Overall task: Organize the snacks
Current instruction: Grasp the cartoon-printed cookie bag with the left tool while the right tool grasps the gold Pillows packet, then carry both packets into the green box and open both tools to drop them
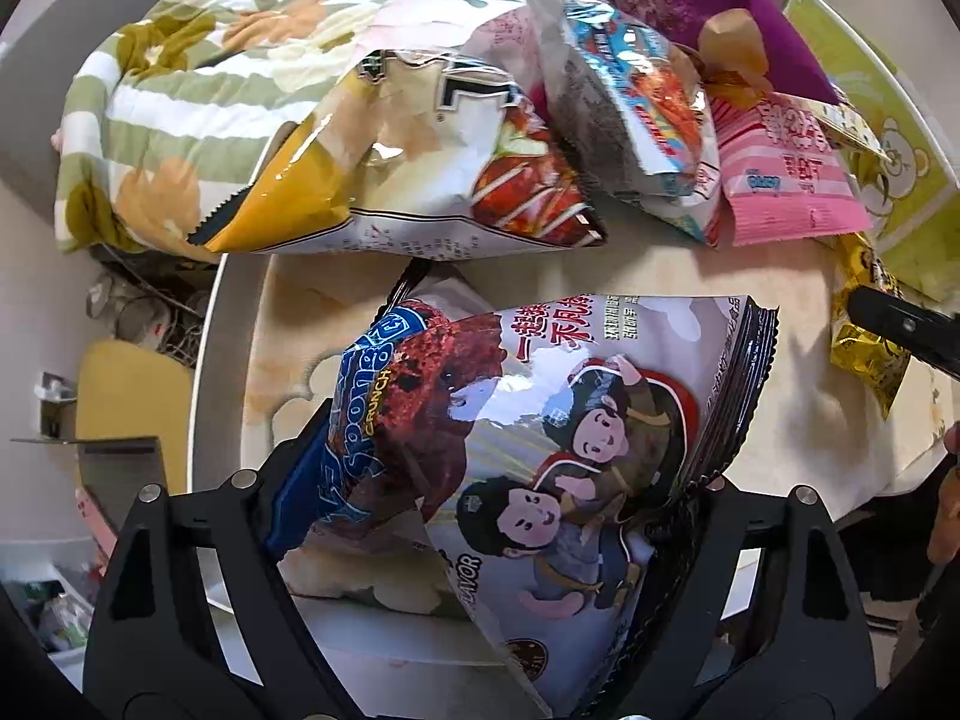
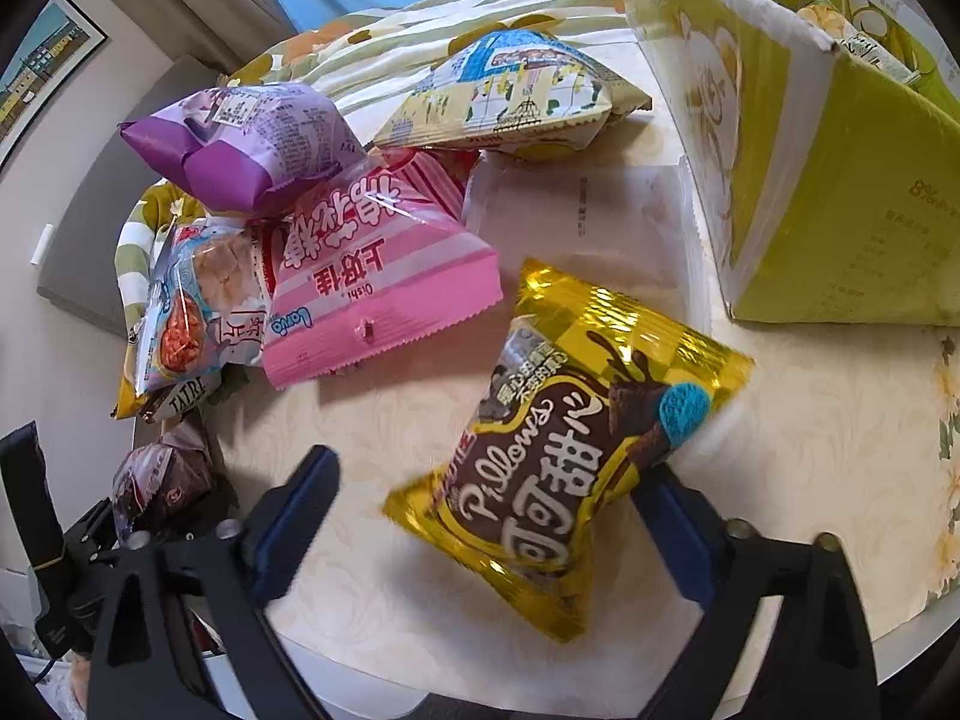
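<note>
My left gripper point(image 1: 480, 516) is shut on two bags at once: a blue Sponge Crunch bag point(image 1: 384, 396) and a white bag with cartoon figures point(image 1: 576, 432), held above the round table point(image 1: 660, 264). My right gripper point(image 2: 486, 510) is open, its blue-padded fingers point(image 2: 294, 504) on either side of a gold Pillows bag point(image 2: 570, 438) that lies on the table point(image 2: 780, 450). One finger touches the bag's right edge. The right gripper also shows at the right edge of the left wrist view point(image 1: 900, 330), next to the gold bag point(image 1: 864, 348).
A pile of snacks lies at the table's back: a yellow and white chip bag point(image 1: 390, 162), a clear shrimp-cracker bag point(image 1: 630, 96), a pink bag point(image 2: 372, 276), a purple bag point(image 2: 252, 144) and a pale patterned bag point(image 2: 510, 90). A green carton point(image 2: 828, 180) stands open at the right. A floral blanket point(image 1: 210, 60) lies behind.
</note>
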`<state>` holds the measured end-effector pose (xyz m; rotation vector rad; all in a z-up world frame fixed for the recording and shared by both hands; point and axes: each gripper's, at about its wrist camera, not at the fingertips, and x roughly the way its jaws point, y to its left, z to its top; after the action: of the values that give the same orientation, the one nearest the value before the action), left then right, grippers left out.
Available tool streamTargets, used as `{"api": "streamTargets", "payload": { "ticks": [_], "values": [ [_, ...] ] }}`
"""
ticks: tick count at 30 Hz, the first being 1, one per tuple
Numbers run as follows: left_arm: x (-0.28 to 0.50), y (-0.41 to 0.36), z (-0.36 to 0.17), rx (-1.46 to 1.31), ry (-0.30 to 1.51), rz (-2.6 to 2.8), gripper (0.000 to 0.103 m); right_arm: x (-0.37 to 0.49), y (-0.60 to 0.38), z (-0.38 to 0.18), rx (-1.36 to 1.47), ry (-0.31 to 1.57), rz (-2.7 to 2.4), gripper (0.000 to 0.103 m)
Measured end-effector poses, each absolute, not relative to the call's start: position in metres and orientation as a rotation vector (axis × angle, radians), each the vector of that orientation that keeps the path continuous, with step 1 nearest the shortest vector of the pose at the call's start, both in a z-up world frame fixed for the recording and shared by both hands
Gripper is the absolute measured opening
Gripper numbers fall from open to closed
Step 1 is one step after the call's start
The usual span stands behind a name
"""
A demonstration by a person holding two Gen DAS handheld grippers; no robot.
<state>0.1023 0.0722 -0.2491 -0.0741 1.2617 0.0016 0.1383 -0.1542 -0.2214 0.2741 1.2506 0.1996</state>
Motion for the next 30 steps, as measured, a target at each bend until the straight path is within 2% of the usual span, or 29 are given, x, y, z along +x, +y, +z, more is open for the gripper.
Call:
{"api": "streamTargets", "payload": {
  "ticks": [2, 4, 6, 8, 14, 22, 30],
  "values": [
    [0.100, 0.067, -0.248, -0.070, 1.260, -0.008, 0.084, 0.139, -0.155, -0.223, 0.280, 1.251, 0.194, 0.079],
    [0.099, 0.064, -0.247, -0.068, 1.260, -0.021, 0.084, 0.140, -0.157, -0.226, 0.284, 1.254, 0.181, 0.069],
    [0.098, 0.061, -0.245, -0.064, 1.256, -0.033, 0.084, 0.140, -0.161, -0.228, 0.291, 1.259, 0.173, 0.055],
    [0.097, 0.060, -0.244, -0.060, 1.254, -0.044, 0.084, 0.137, -0.163, -0.229, 0.291, 1.258, 0.161, 0.048],
    [0.090, 0.060, -0.237, -0.058, 1.239, -0.078, 0.084, 0.127, -0.171, -0.223, 0.292, 1.234, 0.140, 0.044],
    [0.070, 0.042, -0.212, -0.038, 1.188, -0.153, 0.084, 0.104, -0.176, -0.205, 0.314, 1.200, 0.104, 0.043],
    [0.065, 0.019, -0.171, -0.019, 1.102, -0.260, 0.084, 0.079, -0.186, -0.162, 0.336, 1.109, 0.091, 0.043]
  ]
}}
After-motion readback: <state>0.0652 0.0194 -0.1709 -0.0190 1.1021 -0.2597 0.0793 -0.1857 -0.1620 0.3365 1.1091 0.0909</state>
